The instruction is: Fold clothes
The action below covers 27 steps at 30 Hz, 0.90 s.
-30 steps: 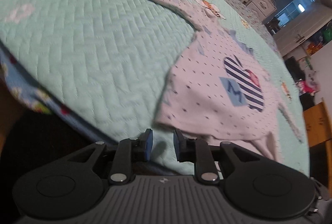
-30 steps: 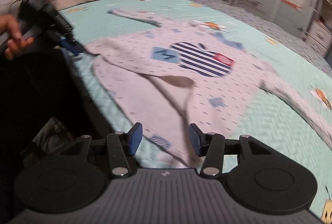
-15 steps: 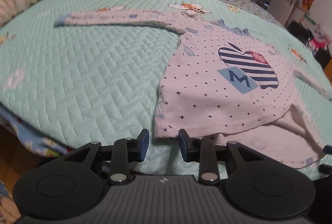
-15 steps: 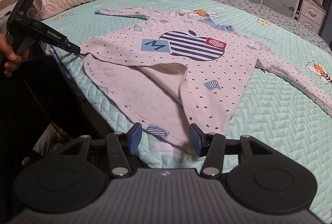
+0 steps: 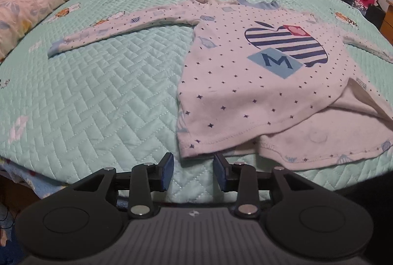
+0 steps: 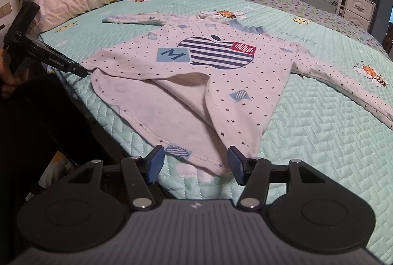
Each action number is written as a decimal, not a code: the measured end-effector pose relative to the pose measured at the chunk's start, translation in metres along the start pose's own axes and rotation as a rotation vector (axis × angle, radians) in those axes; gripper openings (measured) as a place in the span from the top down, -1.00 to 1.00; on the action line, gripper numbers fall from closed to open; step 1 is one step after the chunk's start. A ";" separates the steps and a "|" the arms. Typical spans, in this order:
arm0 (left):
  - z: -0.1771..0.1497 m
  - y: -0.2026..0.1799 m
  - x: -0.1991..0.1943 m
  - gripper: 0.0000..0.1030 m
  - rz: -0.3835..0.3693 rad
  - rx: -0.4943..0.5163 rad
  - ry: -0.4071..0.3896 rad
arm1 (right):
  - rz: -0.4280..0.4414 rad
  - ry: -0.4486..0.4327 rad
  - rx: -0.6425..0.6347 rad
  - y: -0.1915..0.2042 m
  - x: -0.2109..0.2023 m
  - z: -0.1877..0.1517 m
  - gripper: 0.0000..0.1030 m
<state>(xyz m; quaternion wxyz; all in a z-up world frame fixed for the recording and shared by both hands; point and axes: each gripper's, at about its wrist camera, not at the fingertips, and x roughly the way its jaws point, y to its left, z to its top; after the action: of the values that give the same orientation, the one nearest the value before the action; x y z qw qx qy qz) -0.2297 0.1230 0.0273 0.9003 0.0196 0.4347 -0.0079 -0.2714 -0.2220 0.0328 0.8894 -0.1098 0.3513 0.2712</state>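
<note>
My left gripper (image 5: 192, 170) hangs just short of the near-left hem corner of the white long-sleeved child's top with small dark stars and a striped apple print (image 5: 258, 83). Its jaws have just been opening and stand apart with nothing between them; the corner lies at about twelve o'clock from the gap, just beyond the fingertips. My right gripper (image 6: 194, 165) has its jaws apart too, also just widened, and the opposite hem corner droops into the gap between the pads without being pinched.

The top lies face up on the mint-green quilted bedspread (image 5: 98, 98), near the bed's edge. Its long axis runs from the hem by my grippers away to the pale blue collar (image 5: 258, 4) at twelve o'clock. One sleeve (image 5: 118, 31) stretches out toward ten o'clock in the left wrist view; the other sleeve (image 6: 343, 83) runs toward three o'clock in the right wrist view. The front layer of the hem is lifted and skewed, baring the plain inside of the back panel (image 6: 162, 105).

Each hand sits nearest its own corner, so I judge the next move is to close on both corners together, the left needing a small push forward first.
</note>
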 end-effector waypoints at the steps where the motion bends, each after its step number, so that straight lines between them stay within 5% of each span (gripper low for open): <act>1: 0.001 0.002 0.000 0.26 0.009 -0.003 -0.002 | 0.001 -0.001 -0.003 0.001 0.000 0.000 -0.14; 15: 0.005 0.019 -0.006 0.24 -0.010 -0.076 -0.075 | -0.003 -0.019 0.013 0.000 0.000 0.002 -0.25; 16: 0.005 0.022 -0.005 0.31 -0.029 -0.090 -0.081 | -0.006 -0.023 0.015 0.000 0.000 0.002 -0.25; 17: 0.005 0.025 -0.004 0.73 -0.064 -0.111 -0.081 | -0.007 -0.027 0.019 0.000 -0.001 0.001 -0.25; 18: 0.005 0.028 -0.003 0.92 -0.090 -0.130 -0.072 | -0.011 -0.033 0.025 -0.001 -0.002 0.001 -0.25; 23: 0.003 0.041 0.001 0.93 -0.175 -0.228 -0.040 | -0.042 -0.093 0.138 -0.014 -0.017 -0.003 -0.25; 27: 0.002 0.045 -0.002 0.93 -0.188 -0.251 -0.034 | -0.073 -0.053 0.198 -0.025 -0.013 -0.008 -0.24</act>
<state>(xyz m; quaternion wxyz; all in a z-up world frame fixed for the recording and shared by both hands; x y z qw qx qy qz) -0.2274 0.1680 0.0314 0.8983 -0.1339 0.4167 -0.0379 -0.2701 -0.2509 0.0359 0.9141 -0.0270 0.3486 0.2053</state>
